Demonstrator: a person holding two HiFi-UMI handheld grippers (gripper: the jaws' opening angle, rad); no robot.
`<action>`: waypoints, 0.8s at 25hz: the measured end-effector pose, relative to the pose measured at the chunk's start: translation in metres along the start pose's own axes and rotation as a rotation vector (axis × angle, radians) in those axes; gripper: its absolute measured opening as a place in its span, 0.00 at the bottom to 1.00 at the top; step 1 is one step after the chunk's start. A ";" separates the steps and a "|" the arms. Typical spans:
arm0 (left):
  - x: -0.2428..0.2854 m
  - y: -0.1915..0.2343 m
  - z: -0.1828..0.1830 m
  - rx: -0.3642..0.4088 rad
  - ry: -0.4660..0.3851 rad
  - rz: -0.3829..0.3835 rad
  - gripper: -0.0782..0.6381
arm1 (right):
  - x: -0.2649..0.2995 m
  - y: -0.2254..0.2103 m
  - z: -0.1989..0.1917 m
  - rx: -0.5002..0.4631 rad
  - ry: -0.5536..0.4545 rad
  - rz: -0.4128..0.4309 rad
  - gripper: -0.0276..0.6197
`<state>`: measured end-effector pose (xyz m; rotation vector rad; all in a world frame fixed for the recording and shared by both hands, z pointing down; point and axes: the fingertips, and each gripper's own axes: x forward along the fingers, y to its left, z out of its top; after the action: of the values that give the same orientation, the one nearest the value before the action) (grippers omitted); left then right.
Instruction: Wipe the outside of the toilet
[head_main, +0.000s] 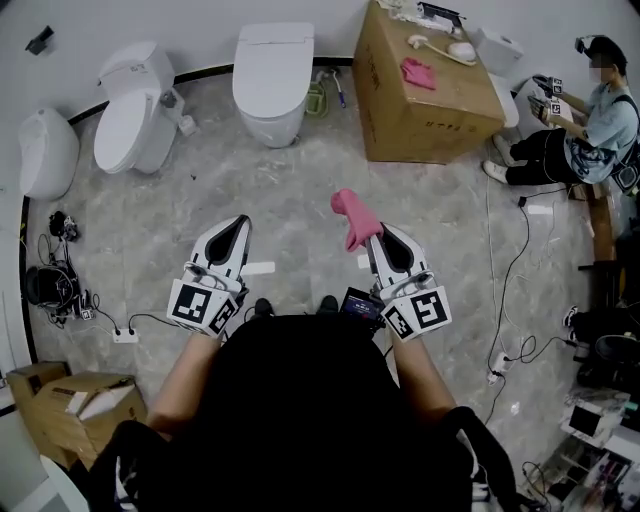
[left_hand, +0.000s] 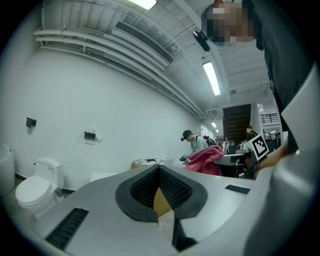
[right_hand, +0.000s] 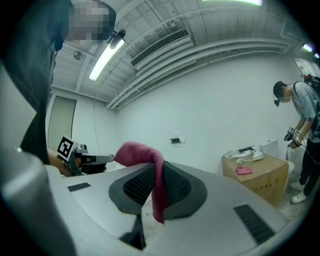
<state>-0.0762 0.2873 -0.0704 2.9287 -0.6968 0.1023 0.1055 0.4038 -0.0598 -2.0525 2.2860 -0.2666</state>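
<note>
- The right gripper (right_hand: 157, 186) has its jaws pressed together on a pink cloth (right_hand: 143, 151), caught by a thin fold; the bulk flops over the top and a short tail hangs below
- The left gripper (left_hand: 159, 175) has its jaws meeting with nothing between them
- So slim a pinch may let the cloth slide out once it drags on glazed ceramic, and the bare jaw tips would then scrape the bowl
- With the loose end lolling to one side, the first contact could be hard jaw and not cloth
- The white toilet (head_main: 272, 80) stands at the far edge of the floor against the wall, well apart from both grippers; a second toilet (head_main: 135, 115) sits toward the far left corner
- The grey marbled floor (head_main: 300, 190) looks smooth, and cables (head_main: 512, 300) trailing along its right edge could snag a foot on the approach
- A cardboard box (head_main: 425, 85) fills the far right corner, a person (head_main: 585, 120) crouching beside it
</note>
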 end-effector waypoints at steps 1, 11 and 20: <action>0.000 -0.001 0.001 -0.002 0.001 -0.006 0.13 | 0.003 0.002 0.000 0.005 -0.002 0.008 0.14; 0.000 -0.019 -0.008 0.008 0.016 -0.063 0.13 | -0.002 0.012 -0.009 0.008 0.012 0.032 0.14; -0.005 -0.018 -0.013 -0.004 0.031 -0.024 0.13 | -0.010 0.018 -0.009 -0.007 0.024 0.003 0.14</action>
<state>-0.0733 0.3073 -0.0604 2.9245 -0.6567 0.1431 0.0879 0.4162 -0.0546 -2.0605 2.3060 -0.2848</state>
